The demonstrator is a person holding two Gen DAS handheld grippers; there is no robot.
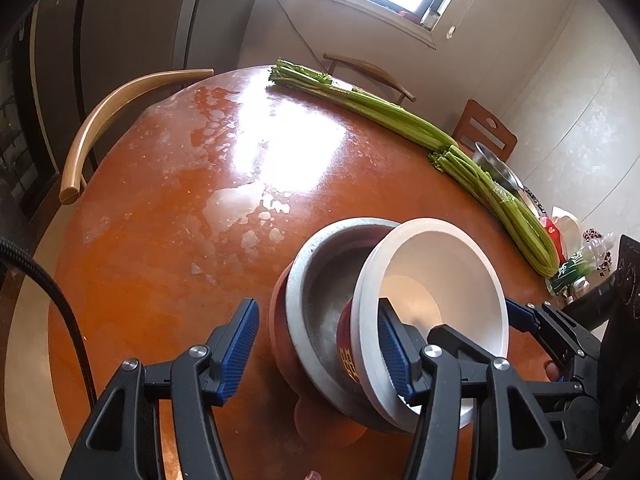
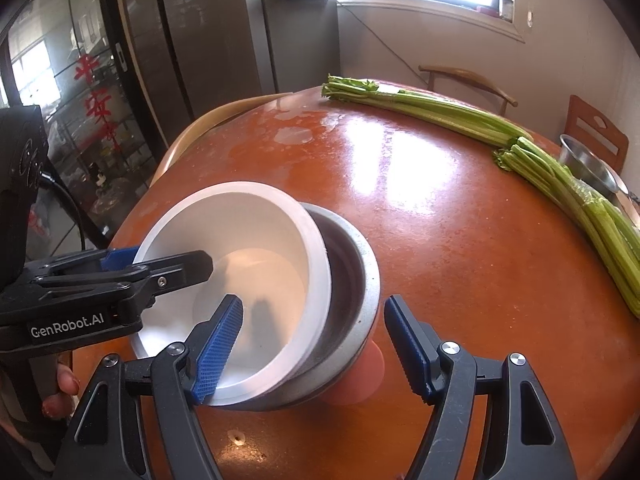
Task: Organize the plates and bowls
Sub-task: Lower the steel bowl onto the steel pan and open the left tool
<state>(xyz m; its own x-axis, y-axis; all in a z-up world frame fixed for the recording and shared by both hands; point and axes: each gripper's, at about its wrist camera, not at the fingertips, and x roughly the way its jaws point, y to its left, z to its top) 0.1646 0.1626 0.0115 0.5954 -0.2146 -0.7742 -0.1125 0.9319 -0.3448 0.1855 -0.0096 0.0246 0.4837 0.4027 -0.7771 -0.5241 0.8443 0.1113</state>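
We've got the white bowl (image 2: 240, 264) tilted half into the metal bowl (image 2: 356, 280) btwn both grippers, not seated yet. Left gripper (image 1: 320, 352) and right gripper (image 2: 316, 344) approx half open, each w/ one pad inside a rim, gripping nothing.

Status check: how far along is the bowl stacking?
Done: the grey bowl sits on the table. In hand: the white bowl is tilted over it, not seated, with the left gripper and right gripper at its rim; grip unclear. Left: settle it flat, then perhaps the steel bowl beside the celery.
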